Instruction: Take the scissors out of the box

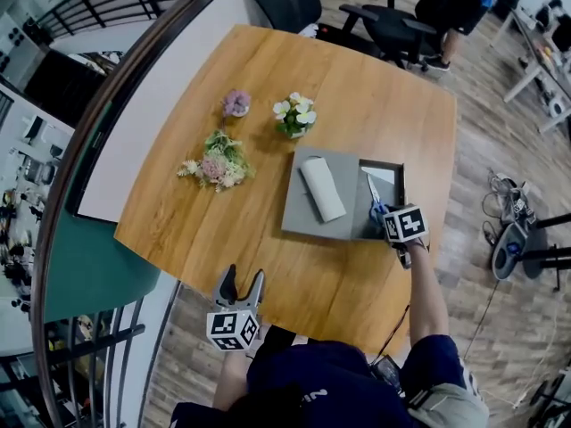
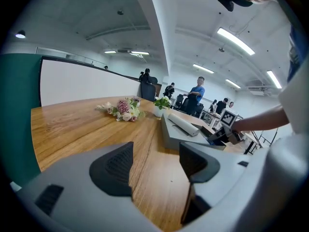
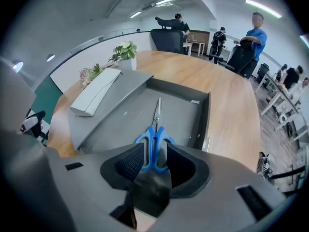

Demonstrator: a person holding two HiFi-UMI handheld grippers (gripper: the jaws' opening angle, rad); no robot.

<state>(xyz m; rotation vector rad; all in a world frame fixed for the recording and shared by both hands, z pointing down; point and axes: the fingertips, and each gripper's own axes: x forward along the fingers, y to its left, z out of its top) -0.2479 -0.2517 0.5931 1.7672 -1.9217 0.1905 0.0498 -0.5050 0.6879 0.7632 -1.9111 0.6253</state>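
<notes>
Blue-handled scissors [image 1: 376, 205] [image 3: 155, 138] lie flat inside the open grey box [image 1: 399, 178] [image 3: 204, 114], blades pointing away from me. My right gripper [image 1: 391, 221] [image 3: 155, 159] points steeply down at the box's near end. Its half-open jaws hang just over the handles and cover their outer edges; I see no pad pressing on them. My left gripper [image 1: 243, 280] [image 2: 157, 162] hovers open over the table's near edge, with nothing between its fingers.
The box's grey lid [image 1: 308, 217] lies open to the left with a white roll [image 1: 321, 188] on it. A flower bunch [image 1: 217, 161], a potted plant [image 1: 294, 114] and a small purple flower [image 1: 236, 103] sit farther back on the wooden table [image 1: 375, 105]. Office chairs and a person stand beyond.
</notes>
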